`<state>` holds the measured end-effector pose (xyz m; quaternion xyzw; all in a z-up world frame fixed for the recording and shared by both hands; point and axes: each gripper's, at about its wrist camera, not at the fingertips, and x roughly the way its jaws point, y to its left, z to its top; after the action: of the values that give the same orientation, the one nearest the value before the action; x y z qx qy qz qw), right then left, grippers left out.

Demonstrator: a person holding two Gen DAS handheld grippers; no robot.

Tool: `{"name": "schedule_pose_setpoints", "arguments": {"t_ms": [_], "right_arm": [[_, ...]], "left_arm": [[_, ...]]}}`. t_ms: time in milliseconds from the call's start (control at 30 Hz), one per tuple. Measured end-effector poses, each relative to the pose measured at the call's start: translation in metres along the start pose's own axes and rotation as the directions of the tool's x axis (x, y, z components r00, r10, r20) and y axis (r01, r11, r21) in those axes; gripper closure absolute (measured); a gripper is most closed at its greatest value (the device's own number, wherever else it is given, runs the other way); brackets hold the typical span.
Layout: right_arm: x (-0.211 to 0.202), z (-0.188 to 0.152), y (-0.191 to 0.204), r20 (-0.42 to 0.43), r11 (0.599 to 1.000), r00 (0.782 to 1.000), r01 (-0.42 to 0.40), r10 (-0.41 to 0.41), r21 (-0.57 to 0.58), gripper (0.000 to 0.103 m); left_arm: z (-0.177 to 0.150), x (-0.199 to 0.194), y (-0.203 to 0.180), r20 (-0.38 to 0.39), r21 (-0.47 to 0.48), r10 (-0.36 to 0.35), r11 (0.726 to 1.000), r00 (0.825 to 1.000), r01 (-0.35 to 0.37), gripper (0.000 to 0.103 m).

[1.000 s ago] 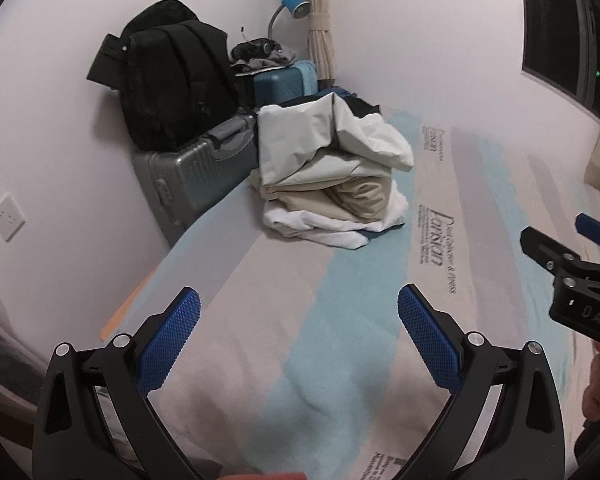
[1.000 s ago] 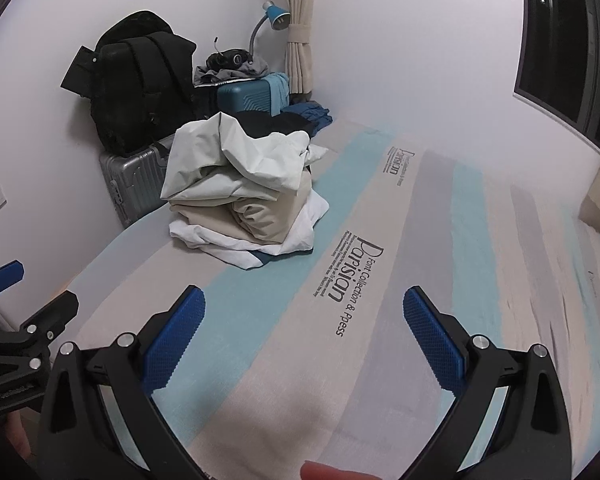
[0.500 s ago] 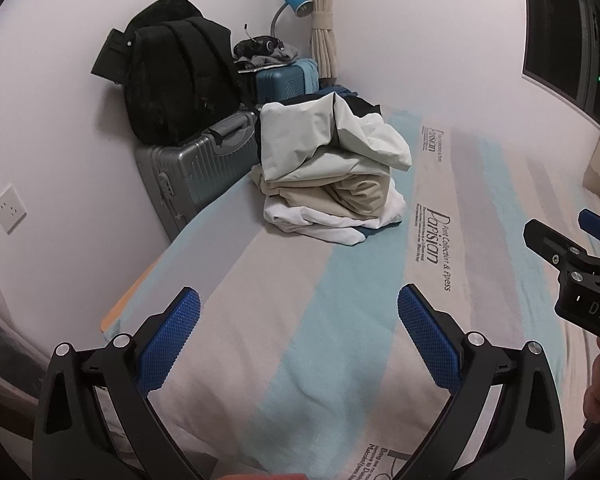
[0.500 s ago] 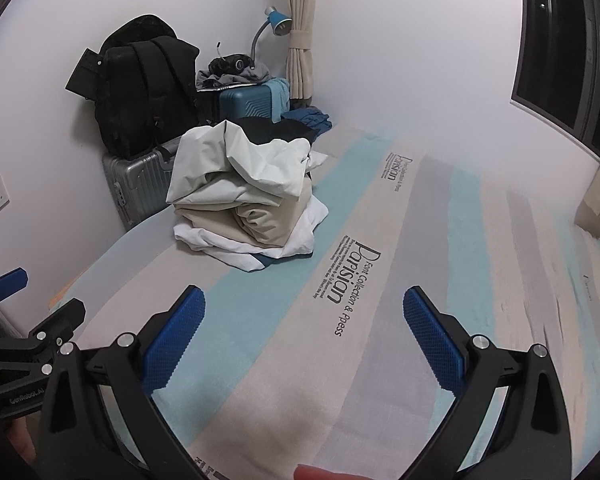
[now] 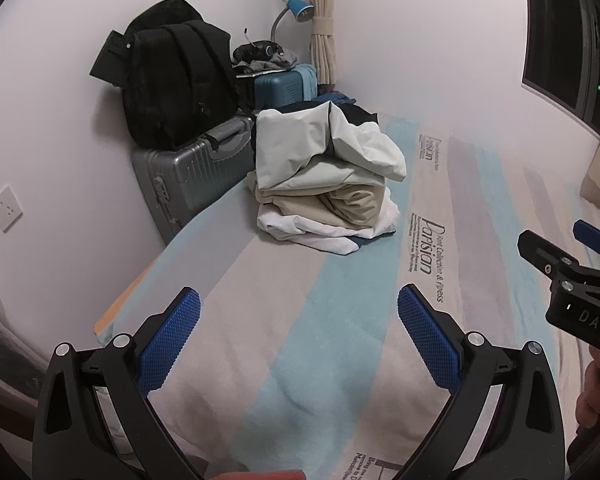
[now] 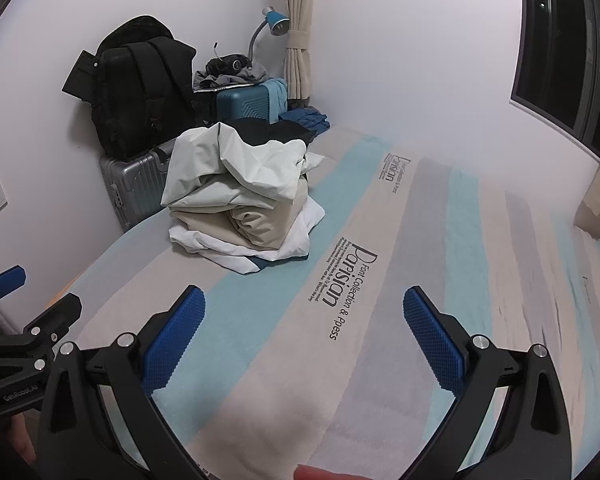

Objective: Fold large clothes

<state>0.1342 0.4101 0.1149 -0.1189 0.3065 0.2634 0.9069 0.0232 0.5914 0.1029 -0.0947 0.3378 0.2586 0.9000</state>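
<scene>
Hovering over bed (image 5: 284, 320): left tongs (image 5: 299, 332), right tongs (image 6: 304, 328) wide open, seemingly empty.

The room sits under soft, even indoor light, cool and a bit flat; the white walls (image 5: 440, 60) glow without any hot spot. The window (image 6: 572, 56) is black, giving no light, only tiny green dots. Shadows are faint: a soft one under the pile of clothes (image 5: 328, 184) and behind the black backpack (image 6: 140, 88). Both views bend hard at the edges, with dark corners outside the fisheye circle. The printed lettering on the striped bedsheet (image 6: 380, 264) reads sharply in the middle, while the sheet nearest the lens is smeared, and a pinkish blur sits at the bottom edge
</scene>
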Motion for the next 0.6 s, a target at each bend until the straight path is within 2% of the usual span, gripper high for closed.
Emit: {"name": "schedule_pose_setpoints", "arguments": {"t_ms": [100,600], "right_arm": [[0.0003,0.0008,-0.0006,-0.002,1.0,1.0,0.0,0.0,0.0,0.007],[0.0006,0.006,-0.0019,0.001,1.0,1.0,-0.008,0.008,-0.005,0.007]], "left_arm": [[0.0014,0.0007,-0.0015,-0.009,-0.007,-0.013,1.0,1.0,0.013,0.006],[0.0029,-0.0027,-0.0072,0.012,-0.008,0.02,1.0,1.0,-0.02,0.006]]}}
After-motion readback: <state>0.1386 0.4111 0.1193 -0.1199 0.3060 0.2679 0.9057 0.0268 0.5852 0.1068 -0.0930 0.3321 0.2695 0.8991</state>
